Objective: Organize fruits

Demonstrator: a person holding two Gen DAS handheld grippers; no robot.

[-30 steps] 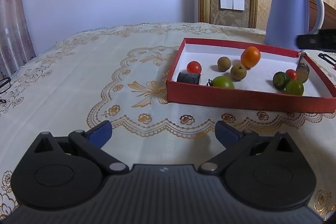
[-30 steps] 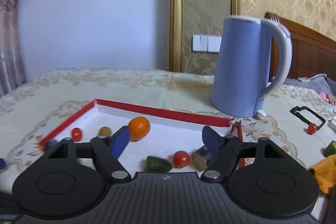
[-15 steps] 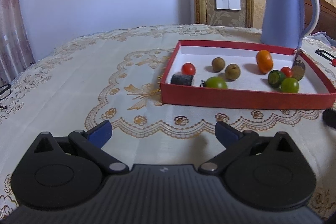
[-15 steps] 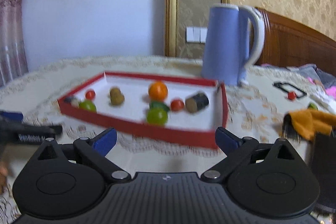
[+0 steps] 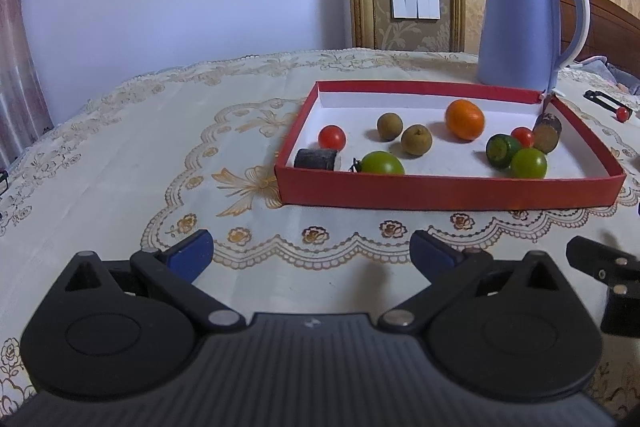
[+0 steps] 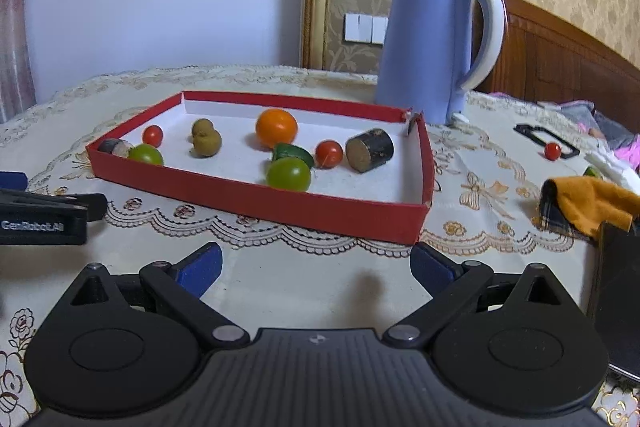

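Between picks, left gripper (image 5: 310, 251) and right gripper (image 6: 316, 263) both spread wide, empty, short of the shallow red cardboard tray (image 6: 256, 193); next, reaching for the stray red cherry tomato (image 6: 552, 150).

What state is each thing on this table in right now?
Left gripper: fingers wide apart, empty.
Right gripper: fingers wide apart, empty.
Red box: open-topped, holding fruit.
Orange: resting in the box.
Kettle: upright, lid closed.
Stray red tomato: outside the box.
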